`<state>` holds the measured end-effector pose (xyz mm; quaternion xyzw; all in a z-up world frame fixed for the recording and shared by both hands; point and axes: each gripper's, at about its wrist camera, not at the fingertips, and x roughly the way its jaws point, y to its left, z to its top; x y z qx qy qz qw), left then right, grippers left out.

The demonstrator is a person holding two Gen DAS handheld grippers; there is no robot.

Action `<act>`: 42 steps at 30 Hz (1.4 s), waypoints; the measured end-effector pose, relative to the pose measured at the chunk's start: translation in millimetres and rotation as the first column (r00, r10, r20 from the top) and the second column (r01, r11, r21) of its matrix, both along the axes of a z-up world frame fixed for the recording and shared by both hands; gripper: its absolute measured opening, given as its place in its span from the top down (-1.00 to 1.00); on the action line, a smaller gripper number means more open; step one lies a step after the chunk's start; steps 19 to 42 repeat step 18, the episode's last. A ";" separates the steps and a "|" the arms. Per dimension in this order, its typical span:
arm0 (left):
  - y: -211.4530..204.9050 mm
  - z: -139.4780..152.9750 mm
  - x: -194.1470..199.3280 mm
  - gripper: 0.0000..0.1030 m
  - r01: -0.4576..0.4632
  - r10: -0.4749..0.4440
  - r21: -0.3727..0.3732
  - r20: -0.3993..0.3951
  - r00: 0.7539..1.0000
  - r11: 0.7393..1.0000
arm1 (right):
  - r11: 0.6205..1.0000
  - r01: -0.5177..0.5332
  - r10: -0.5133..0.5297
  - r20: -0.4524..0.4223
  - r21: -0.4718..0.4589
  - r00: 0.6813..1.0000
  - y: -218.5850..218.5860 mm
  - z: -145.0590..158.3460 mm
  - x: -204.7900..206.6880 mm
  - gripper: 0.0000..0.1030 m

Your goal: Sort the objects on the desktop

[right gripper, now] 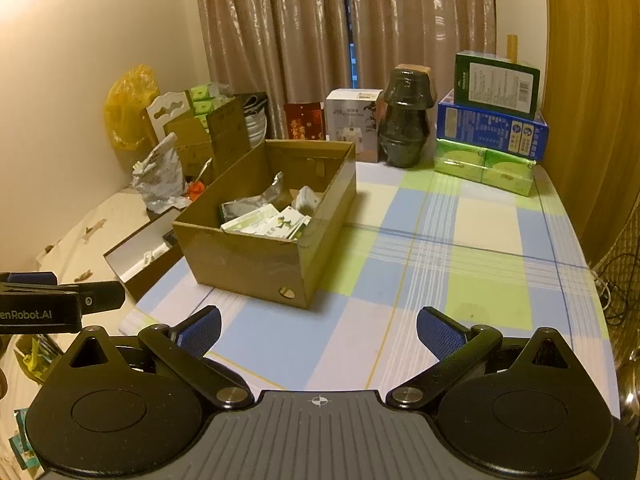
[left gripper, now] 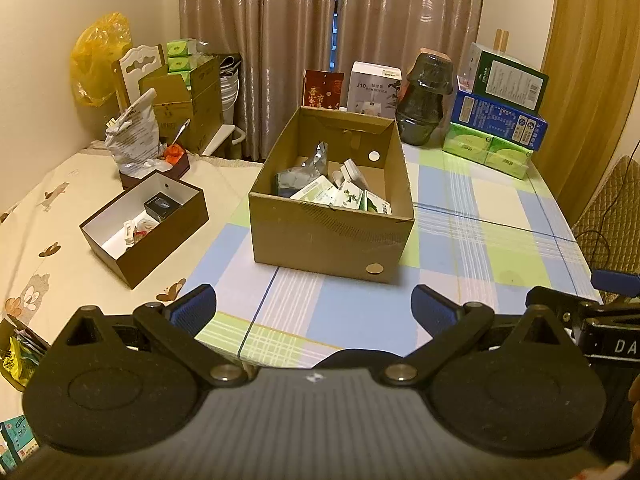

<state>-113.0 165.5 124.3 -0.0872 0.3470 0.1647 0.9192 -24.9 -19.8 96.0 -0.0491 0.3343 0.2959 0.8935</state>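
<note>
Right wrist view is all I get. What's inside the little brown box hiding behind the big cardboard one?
Observer: The left wrist view looks down into the small brown box. A little black box lies on its white lining, with some white bits nearer the front.
Operator: And the other thing I'm holding, is it open or shut?
Observer: The left hand-held gripper is open and empty, above the checked tablecloth.

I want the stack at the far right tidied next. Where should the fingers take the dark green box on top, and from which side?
Grip the dark green box across its narrow depth, coming from above: it stands upright on the blue box with its top edge free. A judgement only.
</note>
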 end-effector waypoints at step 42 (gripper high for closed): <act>4.4 -3.5 -4.0 -0.98 0.008 -0.008 -0.008 0.018 1.000 1.000 | 1.000 -0.006 0.006 -0.004 -0.015 1.000 5.5 -6.1 -1.6 -0.97</act>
